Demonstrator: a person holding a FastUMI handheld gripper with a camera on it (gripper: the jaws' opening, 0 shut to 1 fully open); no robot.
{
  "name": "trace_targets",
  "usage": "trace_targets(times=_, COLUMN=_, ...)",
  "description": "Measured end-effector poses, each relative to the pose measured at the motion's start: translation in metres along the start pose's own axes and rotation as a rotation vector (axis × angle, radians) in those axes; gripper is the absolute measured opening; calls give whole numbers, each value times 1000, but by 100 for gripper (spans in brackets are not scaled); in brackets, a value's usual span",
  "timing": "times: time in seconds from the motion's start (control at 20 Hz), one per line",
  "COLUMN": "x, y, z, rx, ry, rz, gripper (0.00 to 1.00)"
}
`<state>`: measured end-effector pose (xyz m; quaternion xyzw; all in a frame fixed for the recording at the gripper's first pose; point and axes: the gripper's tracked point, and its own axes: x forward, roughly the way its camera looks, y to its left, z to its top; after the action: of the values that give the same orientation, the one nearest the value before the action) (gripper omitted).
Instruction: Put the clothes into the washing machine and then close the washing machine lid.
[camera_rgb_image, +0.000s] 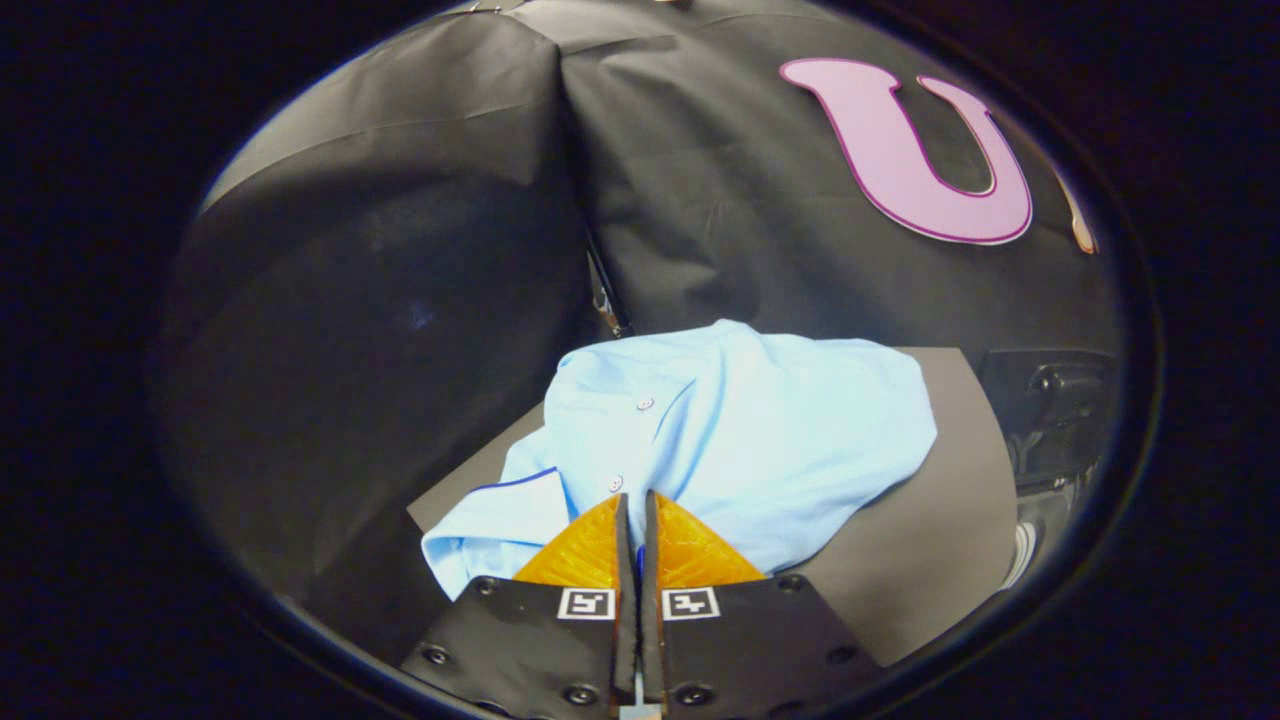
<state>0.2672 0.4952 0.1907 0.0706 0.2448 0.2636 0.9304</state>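
The gripper's fingers are nearly closed on a fold of the light blue shirt, which is heaped on the grey tabletop, likely pinching it for carrying to the washing machine

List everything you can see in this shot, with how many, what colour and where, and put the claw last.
shirt: one, light blue with small buttons and a dark blue trim line on one edge, lying crumpled on the grey surface, just ahead of the claw fingers.
grey surface: one, flat grey board or tabletop under the shirt, reaching past it on both sides.
black cloth wall: black, creased, rising behind the shirt and around to the side.
dark hardware: black, past the far corner of the grey surface beside the wall; too dim to say what it is.
claw: one, fingers closed nearly together, tips at the near edge of the shirt; whether cloth is pinched between them cannot be told.
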Motion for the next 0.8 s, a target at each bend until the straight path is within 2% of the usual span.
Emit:
trace_targets(times=0.35, x=-13, y=-9, z=21, rx=-107, ry=-68, rz=-176, gripper=3)
trace_targets(times=0.5, x=-23, y=-10, z=31, rx=-114, ry=-97, rz=-253, gripper=3)
trace_targets(times=0.65, x=-27, y=-16, z=36, rx=-112, ry=-144, rz=-358, gripper=3)
trace_targets(times=0.8, x=-45, y=-20, z=57, rx=-129, ry=-211, rz=-508, gripper=3)
